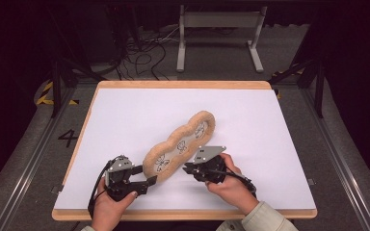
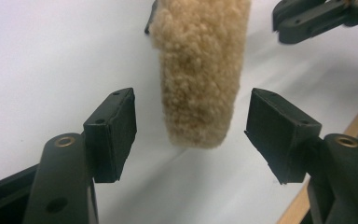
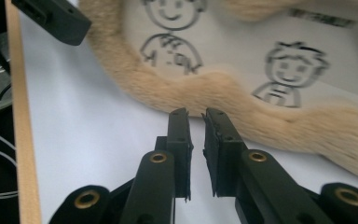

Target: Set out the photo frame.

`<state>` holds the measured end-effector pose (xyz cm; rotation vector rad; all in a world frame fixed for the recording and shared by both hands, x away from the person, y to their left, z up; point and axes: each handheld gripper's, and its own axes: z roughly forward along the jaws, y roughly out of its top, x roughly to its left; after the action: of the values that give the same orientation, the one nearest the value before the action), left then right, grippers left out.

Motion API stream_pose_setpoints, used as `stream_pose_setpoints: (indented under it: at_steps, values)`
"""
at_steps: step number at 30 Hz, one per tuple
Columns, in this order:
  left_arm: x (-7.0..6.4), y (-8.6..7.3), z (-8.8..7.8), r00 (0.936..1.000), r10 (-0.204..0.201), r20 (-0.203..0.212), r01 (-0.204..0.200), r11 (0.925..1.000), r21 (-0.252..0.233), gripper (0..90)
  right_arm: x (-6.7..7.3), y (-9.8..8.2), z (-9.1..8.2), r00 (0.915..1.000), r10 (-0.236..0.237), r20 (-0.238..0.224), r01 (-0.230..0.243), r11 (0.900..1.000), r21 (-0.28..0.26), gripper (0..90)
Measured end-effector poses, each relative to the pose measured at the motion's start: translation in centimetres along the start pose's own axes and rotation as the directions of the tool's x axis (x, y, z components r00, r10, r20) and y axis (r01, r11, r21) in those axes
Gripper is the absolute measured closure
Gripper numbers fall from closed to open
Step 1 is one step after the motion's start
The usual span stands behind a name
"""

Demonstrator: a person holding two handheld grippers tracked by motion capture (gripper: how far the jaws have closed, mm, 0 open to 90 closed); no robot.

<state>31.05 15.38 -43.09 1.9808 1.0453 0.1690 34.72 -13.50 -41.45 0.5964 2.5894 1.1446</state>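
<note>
The white table [image 1: 125, 110] is taking up most of the scene, and the long fuzzy tan cushion [image 1: 180, 143] with the cartoon kids printed on its white middle is lying slantwise across it, near end pointing at the person's left side.

The left gripper [image 1: 149, 182] is sitting right at that near end. From the left gripper view its jaws are standing wide with the fluffy tip [image 2: 198, 84] between them, pads clear of the pile on both sides, so it's holding nothing. The right gripper [image 1: 189, 168] is hanging just beside the cushion's long edge, jaws nearly together with only a thin slit showing, nothing in there either.

What I'm worrying about: that pile is soft and squashy, so if the left closes on the tip it's probably only going to be pinching fluff and slipping off when pulled. And the right one, being that narrow, is likely just shoving the edge [image 3: 223, 95] sideways instead of taking it, skidding the whole cushion across the slick table.
</note>
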Motion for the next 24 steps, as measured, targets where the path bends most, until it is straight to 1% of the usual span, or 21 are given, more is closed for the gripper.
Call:
stream_pose_setpoints:
  at_steps: [1,2,3,4,5,6,7,9,11,13,16,18,20,21,23,24]
  values:
    - [0.0,0.1,0.1,0.9999,0.007,-0.015,-0.007,1.0000,-0.001,34.6,-0.3,-0.1,-0.3,0.9999,0.009,0.010,-0.009,1.000,-0.004,79.8]
    - [-0.1,0.1,0.2,0.9995,0.010,-0.030,-0.010,0.9999,0.012,40.2,-0.7,-0.2,-0.6,0.9996,0.016,0.022,-0.016,1.000,-0.008,79.2]
    - [-0.1,0.1,0.2,0.9995,0.010,-0.030,-0.010,0.9999,0.012,48.8,-0.7,-0.2,-0.6,0.9996,0.016,0.022,-0.016,1.000,-0.008,79.2]
    - [0.1,0.1,0.0,0.9998,0.017,-0.013,-0.017,0.9998,0.012,53.5,-1.4,-0.4,-1.1,0.9984,0.041,0.040,-0.040,0.999,-0.022,76.5]
    - [0.1,0.1,0.0,0.9998,0.017,-0.013,-0.017,0.9998,0.012,61.6,-1.4,-0.4,-1.1,0.9984,0.041,0.040,-0.040,0.999,-0.022,76.5]
    - [0.0,0.1,-0.1,1.0000,0.004,-0.009,-0.004,0.9999,0.014,61.6,-1.7,-0.6,-1.3,0.9979,0.045,0.047,-0.044,0.999,-0.026,74.5]
    - [0.1,0.2,-0.2,0.9995,0.017,-0.028,-0.017,0.9998,0.011,63.8,-2.0,-0.7,-1.5,0.9971,0.051,0.056,-0.050,0.998,-0.025,73.8]
    - [0.4,0.2,-0.3,0.9999,-0.003,-0.010,0.003,0.9999,0.013,64.8,-2.7,-1.0,-1.9,0.9945,0.071,0.078,-0.068,0.997,-0.034,72.2]
    - [0.5,0.2,-0.3,0.9999,-0.015,-0.004,0.015,0.9998,0.013,65.5,-3.3,-1.1,-2.3,0.9911,0.092,0.096,-0.088,0.995,-0.042,70.2]
    - [0.5,0.2,-0.3,0.9999,-0.015,-0.001,0.015,0.9998,0.017,65.9,-4.0,-1.2,-2.8,0.9870,0.108,0.118,-0.103,0.993,-0.050,69.6]
    - [0.6,0.2,-0.3,0.9999,-0.015,0.001,0.015,0.9998,0.014,66.1,-5.4,-1.4,-3.8,0.9726,0.160,0.169,-0.149,0.986,-0.075,68.3]
    - [0.6,0.2,-0.3,0.9998,-0.020,0.005,0.020,0.9997,0.016,66.1,-6.2,-1.5,-4.1,0.9646,0.174,0.198,-0.162,0.984,-0.079,68.3]
    - [0.7,0.2,-0.3,0.9997,-0.024,0.005,0.024,0.9996,0.018,66.1,-7.1,-1.6,-4.2,0.9562,0.196,0.217,-0.183,0.980,-0.080,67.8]
    - [0.7,0.2,-0.3,0.9995,-0.031,0.009,0.031,0.9993,0.021,66.2,-7.6,-1.5,-4.2,0.9541,0.202,0.221,-0.189,0.979,-0.079,66.7]
    - [0.8,0.3,-0.3,0.9995,-0.030,0.004,0.030,0.9993,0.021,66.1,-8.4,-1.5,-4.1,0.9479,0.213,0.237,-0.199,0.977,-0.082,64.8]
    - [0.8,0.3,-0.3,0.9995,-0.033,0.003,0.033,0.9993,0.018,66.1,-9.0,-1.4,-3.9,0.9429,0.222,0.248,-0.210,0.975,-0.076,63.4]
